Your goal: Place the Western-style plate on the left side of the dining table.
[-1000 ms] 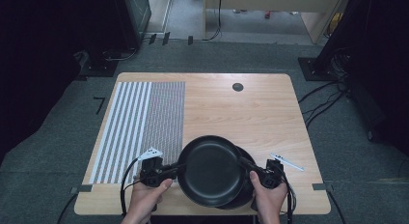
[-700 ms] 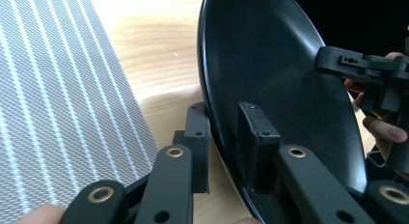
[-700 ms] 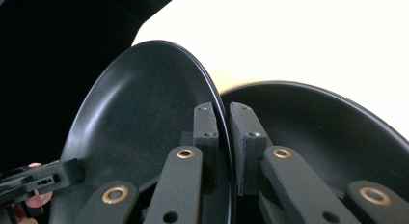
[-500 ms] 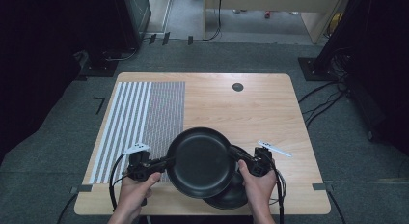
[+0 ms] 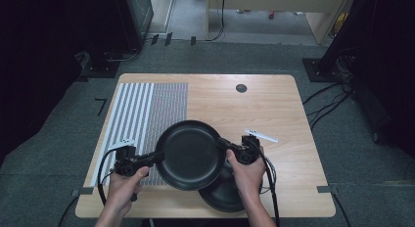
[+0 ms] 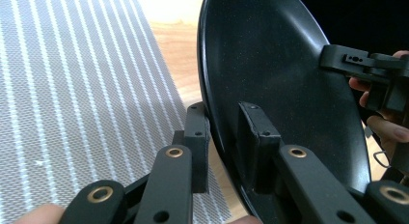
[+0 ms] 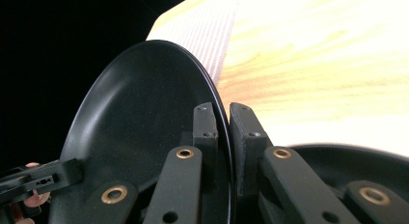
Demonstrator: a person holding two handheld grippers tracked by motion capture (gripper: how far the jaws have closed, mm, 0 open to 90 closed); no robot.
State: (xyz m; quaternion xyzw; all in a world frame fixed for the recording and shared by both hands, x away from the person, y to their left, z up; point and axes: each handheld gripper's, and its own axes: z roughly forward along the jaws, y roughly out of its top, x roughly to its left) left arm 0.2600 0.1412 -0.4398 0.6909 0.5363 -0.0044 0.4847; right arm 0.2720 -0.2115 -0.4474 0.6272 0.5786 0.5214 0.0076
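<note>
We hold the upper plate point(image 5: 190, 154) level above the worktop point(image 5: 274, 104), left gripper point(image 5: 128, 161) and right gripper point(image 5: 244, 149) each clamped tight on opposite rims; a second plate point(image 5: 226, 190) lies beneath its right edge, the striped mat point(image 5: 142, 109) just left

Upper plate point(image 5: 190, 153) between left tool point(image 5: 147, 161) and right tool point(image 5: 226, 147), above lower plate point(image 5: 225, 190), mat point(image 5: 147, 114) at table's point(image 5: 274, 104) left
</note>
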